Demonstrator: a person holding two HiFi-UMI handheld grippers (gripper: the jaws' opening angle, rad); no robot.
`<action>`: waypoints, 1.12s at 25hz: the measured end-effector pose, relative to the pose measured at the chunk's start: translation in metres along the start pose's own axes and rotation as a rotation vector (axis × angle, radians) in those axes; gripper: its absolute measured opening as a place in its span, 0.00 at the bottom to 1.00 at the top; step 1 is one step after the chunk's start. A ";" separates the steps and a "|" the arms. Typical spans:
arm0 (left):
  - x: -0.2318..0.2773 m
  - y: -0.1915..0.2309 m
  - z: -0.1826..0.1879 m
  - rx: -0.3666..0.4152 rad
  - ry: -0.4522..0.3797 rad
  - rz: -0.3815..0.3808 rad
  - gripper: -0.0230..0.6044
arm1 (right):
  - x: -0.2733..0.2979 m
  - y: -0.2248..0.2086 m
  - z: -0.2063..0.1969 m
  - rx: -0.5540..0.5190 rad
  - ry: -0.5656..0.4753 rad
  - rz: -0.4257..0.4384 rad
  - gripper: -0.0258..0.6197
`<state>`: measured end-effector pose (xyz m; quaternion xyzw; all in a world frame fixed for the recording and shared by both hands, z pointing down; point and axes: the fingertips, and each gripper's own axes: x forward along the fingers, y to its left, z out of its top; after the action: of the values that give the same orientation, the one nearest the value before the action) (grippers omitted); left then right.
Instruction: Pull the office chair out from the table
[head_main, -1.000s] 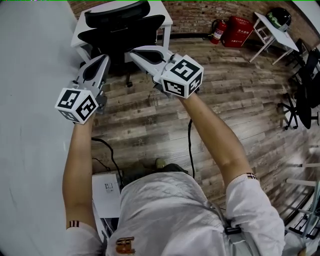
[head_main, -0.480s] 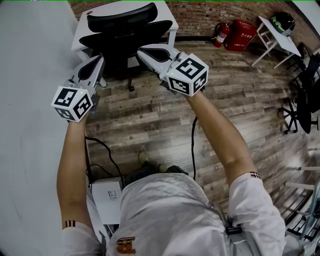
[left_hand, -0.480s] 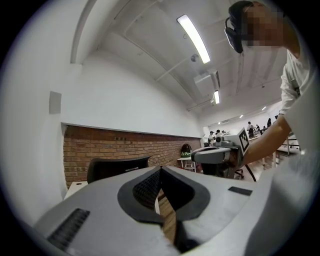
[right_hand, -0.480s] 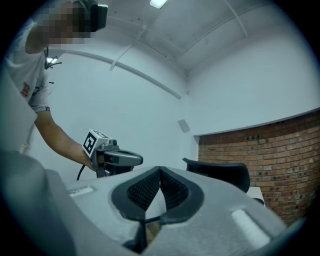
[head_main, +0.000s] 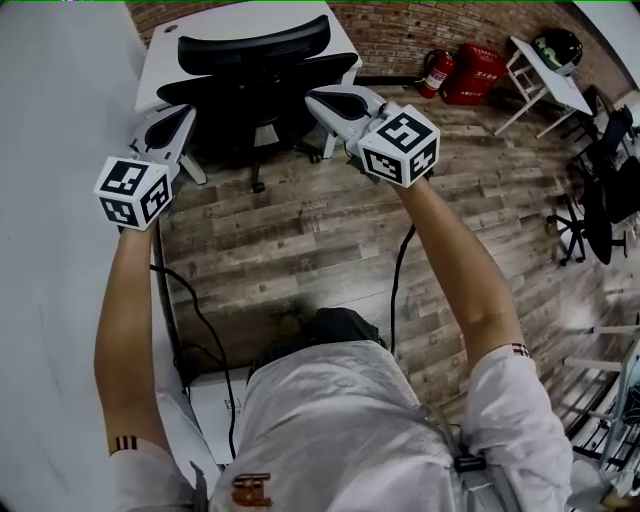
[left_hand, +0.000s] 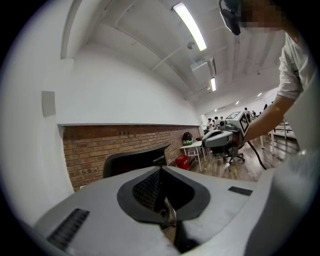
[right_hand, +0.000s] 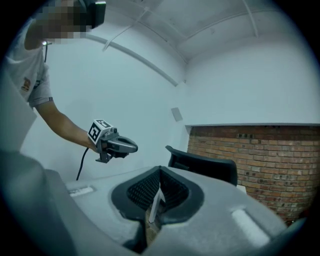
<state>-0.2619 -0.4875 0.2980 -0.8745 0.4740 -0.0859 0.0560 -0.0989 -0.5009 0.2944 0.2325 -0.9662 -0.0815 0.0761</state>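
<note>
The black office chair (head_main: 250, 75) stands tucked against the white table (head_main: 158, 70) at the top of the head view. My left gripper (head_main: 186, 112) is shut and empty, its tip just short of the chair's left side. My right gripper (head_main: 314, 97) is also shut and empty, with its tip close to the chair's right side. I cannot tell whether either touches the chair. In the left gripper view the closed jaws (left_hand: 161, 170) point at the chair's back (left_hand: 135, 157), with the right gripper (left_hand: 220, 139) beyond. The right gripper view shows the chair (right_hand: 205, 167) and the left gripper (right_hand: 131, 146).
A white wall runs along the left. A cable (head_main: 200, 320) and a white box (head_main: 225, 400) lie on the wooden floor by the person's feet. A fire extinguisher (head_main: 432, 62), a red box (head_main: 478, 68), a small white table (head_main: 545, 60) and other black chairs (head_main: 600, 190) stand at the right.
The person has stepped toward the chair, which now sits lower and larger in the head view. Both grippers moved forward and spread apart to the chair's two sides, still shut.
</note>
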 end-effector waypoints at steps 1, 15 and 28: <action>0.004 0.003 -0.005 0.007 0.015 -0.004 0.04 | 0.002 -0.005 -0.006 -0.013 0.024 -0.001 0.05; 0.058 0.082 -0.068 0.252 0.341 0.012 0.30 | 0.037 -0.100 -0.075 -0.262 0.301 0.069 0.28; 0.102 0.144 -0.130 0.458 0.616 -0.037 0.45 | 0.062 -0.184 -0.136 -0.345 0.512 0.081 0.42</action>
<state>-0.3519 -0.6537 0.4093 -0.7810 0.4212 -0.4494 0.1034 -0.0485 -0.7077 0.3987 0.1902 -0.8961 -0.1801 0.3584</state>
